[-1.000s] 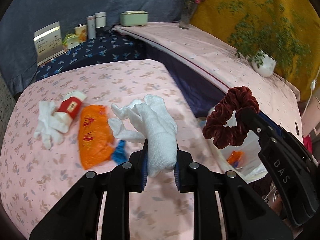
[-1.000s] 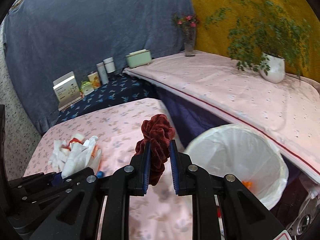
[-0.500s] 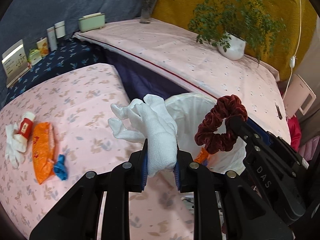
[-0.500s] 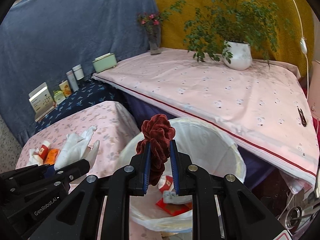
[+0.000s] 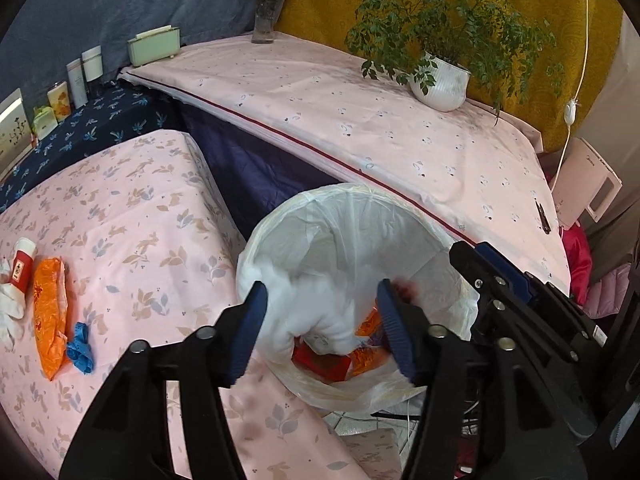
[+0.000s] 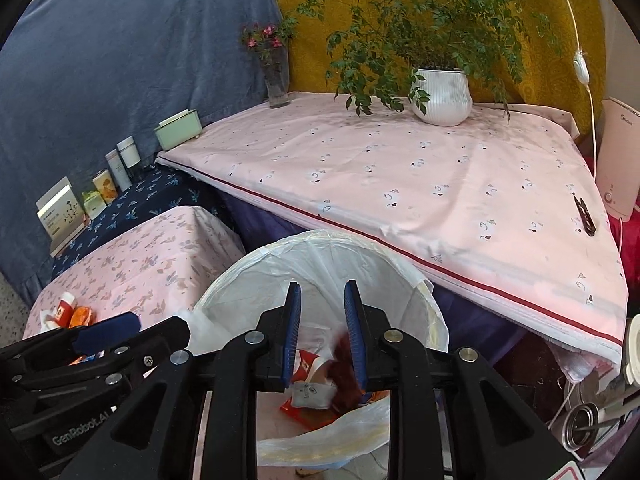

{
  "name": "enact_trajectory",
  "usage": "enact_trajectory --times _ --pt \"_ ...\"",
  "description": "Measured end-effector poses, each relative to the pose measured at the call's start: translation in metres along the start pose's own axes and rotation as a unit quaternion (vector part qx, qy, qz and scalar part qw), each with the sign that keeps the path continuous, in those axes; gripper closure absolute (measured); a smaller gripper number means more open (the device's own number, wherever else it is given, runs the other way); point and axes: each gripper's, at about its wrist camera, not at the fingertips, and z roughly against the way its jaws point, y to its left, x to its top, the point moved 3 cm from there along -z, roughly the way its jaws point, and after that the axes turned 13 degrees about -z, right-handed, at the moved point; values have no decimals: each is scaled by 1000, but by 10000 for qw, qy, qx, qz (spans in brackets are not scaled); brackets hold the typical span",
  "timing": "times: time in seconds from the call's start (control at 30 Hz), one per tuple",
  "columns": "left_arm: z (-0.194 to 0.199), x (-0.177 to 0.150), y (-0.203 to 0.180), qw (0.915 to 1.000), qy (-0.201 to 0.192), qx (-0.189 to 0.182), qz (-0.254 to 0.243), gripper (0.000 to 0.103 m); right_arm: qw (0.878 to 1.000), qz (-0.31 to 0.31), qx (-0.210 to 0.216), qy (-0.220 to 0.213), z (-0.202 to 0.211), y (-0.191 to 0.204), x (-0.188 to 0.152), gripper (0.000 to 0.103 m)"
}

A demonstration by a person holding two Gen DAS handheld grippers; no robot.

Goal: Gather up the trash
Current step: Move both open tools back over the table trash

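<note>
Left tongs (image 5: 322, 322) opening above the white-lined round trash bin (image 5: 352, 200), pads clear of the blurred white cloth glove (image 5: 316, 312) dropping between them into the bin. Right tongs (image 6: 322, 336) opening too, dark red velvet scrunchie (image 6: 344, 372) blurred just below the right pad, apparently let go, over the wrappers inside. Left behind near the left edge of the pink floral desk (image 5: 132, 208): orange plastic packet (image 5: 50, 320), crumpled blue scrap (image 5: 80, 348), red-and-white tube (image 5: 22, 266)
</note>
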Motion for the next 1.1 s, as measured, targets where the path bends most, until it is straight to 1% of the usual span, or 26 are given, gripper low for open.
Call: enact_trajectory --times 0.07,0.13,0.27,0.4,0.47,0.53,0.8,1.0,1.1 --pt "1 0 2 10000 6 43 10 45 10000 -12 -17 -34 1 0 0 73" --pt "2 -2 7 9999 1 81 75 43 10000 -15 -1 -46 2 1 0 71" --pt "5 -7 17 9997 6 173 187 43 10000 48 2 -70 4 6 -2 64" --pt "12 -14 30 9992 -13 275 300 43 9998 167 20 -94 8 16 -6 61" --pt "15 -17 37 9988 -19 313 389 43 9997 216 51 -107 11 22 -8 57" --pt "20 -21 45 9982 -30 369 478 43 9995 256 96 -127 14 27 -10 55" --pt "50 -40 81 9939 -156 701 840 43 9981 528 310 -112 25 58 -23 52" --pt "74 -62 106 9888 -186 1095 995 43 9954 824 478 9 31 82 -44 48" --pt "82 -76 118 9866 -161 1173 1124 43 9933 1056 476 51 34 95 -56 48"
